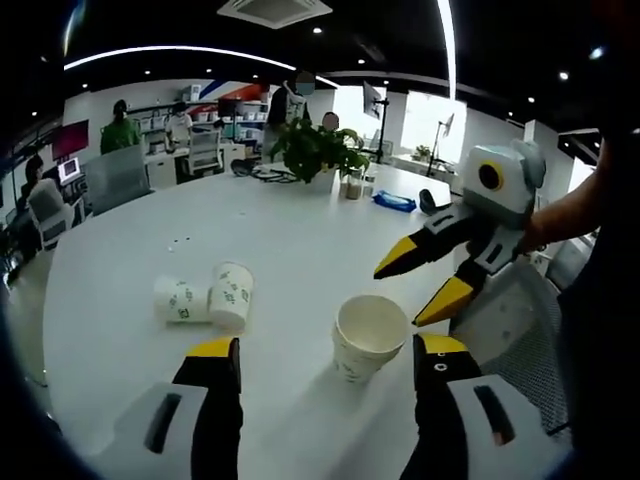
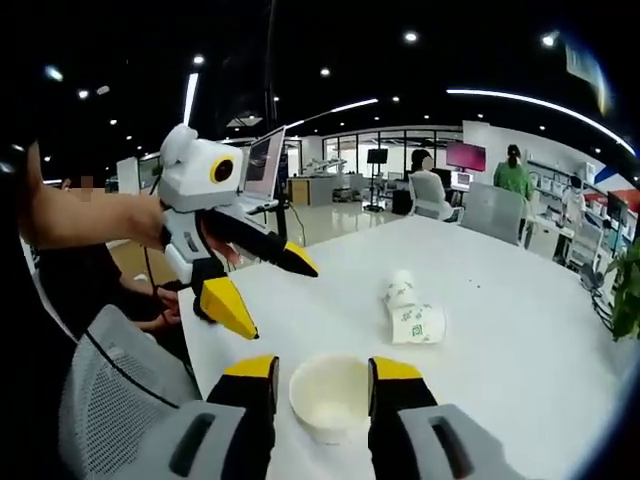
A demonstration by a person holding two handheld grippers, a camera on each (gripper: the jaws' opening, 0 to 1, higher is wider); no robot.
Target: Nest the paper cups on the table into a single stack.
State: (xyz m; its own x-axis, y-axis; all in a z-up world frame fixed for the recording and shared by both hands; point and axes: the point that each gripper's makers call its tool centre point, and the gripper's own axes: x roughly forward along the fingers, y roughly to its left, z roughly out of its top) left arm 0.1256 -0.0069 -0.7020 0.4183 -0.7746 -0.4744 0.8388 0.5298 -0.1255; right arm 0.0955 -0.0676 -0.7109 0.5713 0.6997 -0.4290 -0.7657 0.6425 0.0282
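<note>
Two paper cups [image 1: 205, 298] lie sideways, rims touching; a stack [image 1: 368, 335] stands upright.

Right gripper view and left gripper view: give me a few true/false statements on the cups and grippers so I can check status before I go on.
1. An upright cup stack stands on the white table with its mouth up. True.
2. Both loose cups stand upright. False: they lie on their sides, touching each other.
3. The right gripper has its jaws open on either side of the upright stack. True.
4. The left gripper is shut on a cup. False: its jaws are open and hold nothing.
5. All cups are already nested in a single stack. False: the two loose cups lie apart from it.
</note>
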